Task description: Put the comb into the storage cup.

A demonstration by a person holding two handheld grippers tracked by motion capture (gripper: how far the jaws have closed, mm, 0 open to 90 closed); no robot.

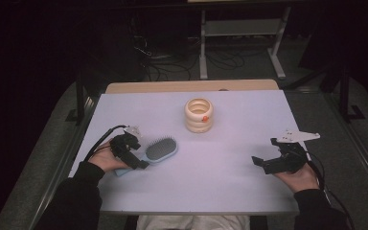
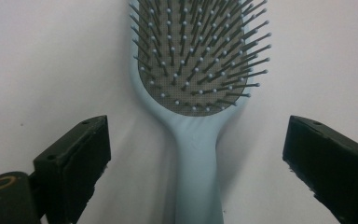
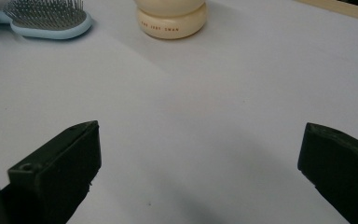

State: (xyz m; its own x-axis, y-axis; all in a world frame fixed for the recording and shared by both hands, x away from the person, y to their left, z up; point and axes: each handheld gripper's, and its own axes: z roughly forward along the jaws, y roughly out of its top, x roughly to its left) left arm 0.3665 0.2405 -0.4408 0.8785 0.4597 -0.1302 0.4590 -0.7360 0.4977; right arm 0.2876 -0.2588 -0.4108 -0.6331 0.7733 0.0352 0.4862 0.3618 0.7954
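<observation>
A light blue hairbrush point(image 1: 160, 149) lies bristles up on the white table point(image 1: 211, 187), left of centre. My left gripper point(image 1: 136, 160) hangs over its handle. In the left gripper view the handle point(image 2: 198, 154) runs up between the two jaws with a clear gap on each side, so the left gripper point(image 2: 196, 163) is open. My right gripper point(image 1: 263, 163) rests low at the right side of the table, pointing left, and is open with nothing between its jaws point(image 3: 198, 168). The right gripper view has the hairbrush point(image 3: 46, 21) at its top left.
A cream ringed holder point(image 1: 199, 115) with a small orange dot stands behind the middle of the table and appears at the top of the right gripper view point(image 3: 170, 18). A wooden edge point(image 1: 191, 86) runs along the table's far side, with desk legs and cables beyond.
</observation>
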